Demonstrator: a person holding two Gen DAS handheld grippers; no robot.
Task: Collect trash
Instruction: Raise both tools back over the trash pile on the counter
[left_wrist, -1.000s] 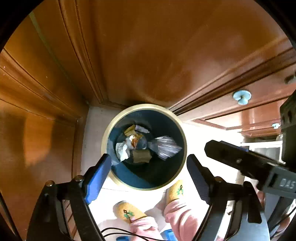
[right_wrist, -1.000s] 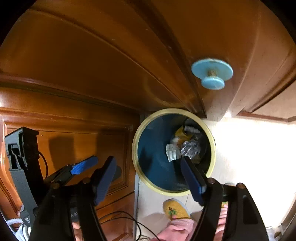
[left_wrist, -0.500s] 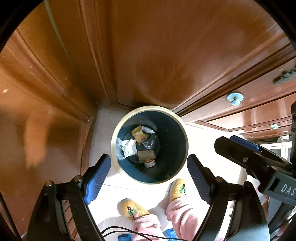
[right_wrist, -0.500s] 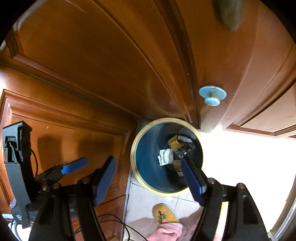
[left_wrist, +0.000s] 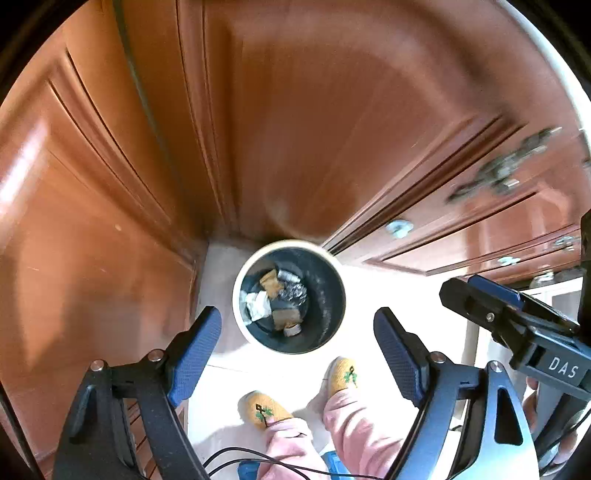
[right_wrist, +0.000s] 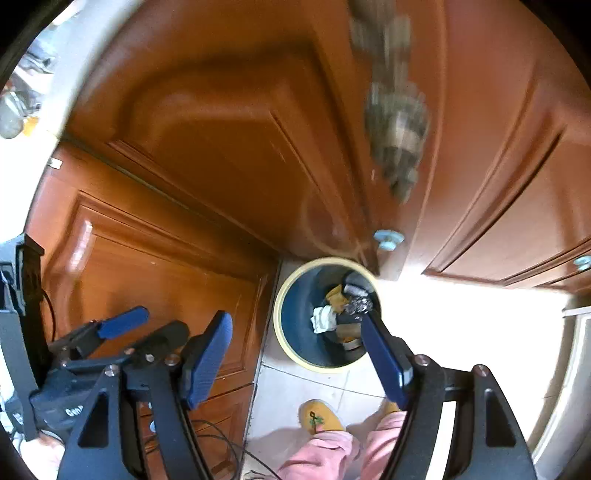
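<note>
A round dark-blue, cream-rimmed trash bin (left_wrist: 289, 296) is seen below both spread, empty grippers, left gripper (left_wrist: 295, 350) and right gripper (right_wrist: 299, 354).

The bin (left_wrist: 255, 334) stands open-topped in the corner, its mouth clear from above. Cabinet doors (left_wrist: 295, 129) crowd it from nine through two o'clock, a knob (right_wrist: 388, 238) just above its rim. Bare floor (right_wrist: 461, 325) lies at three; slippered feet (left_wrist: 341, 376) stand at six.

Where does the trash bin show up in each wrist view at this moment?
Left wrist: the trash bin stands just below centre, on the floor between the open blue fingers.
Right wrist: the trash bin is right of centre, partly behind the right finger.
Shared landmark: the crumpled white paper inside it.
</note>
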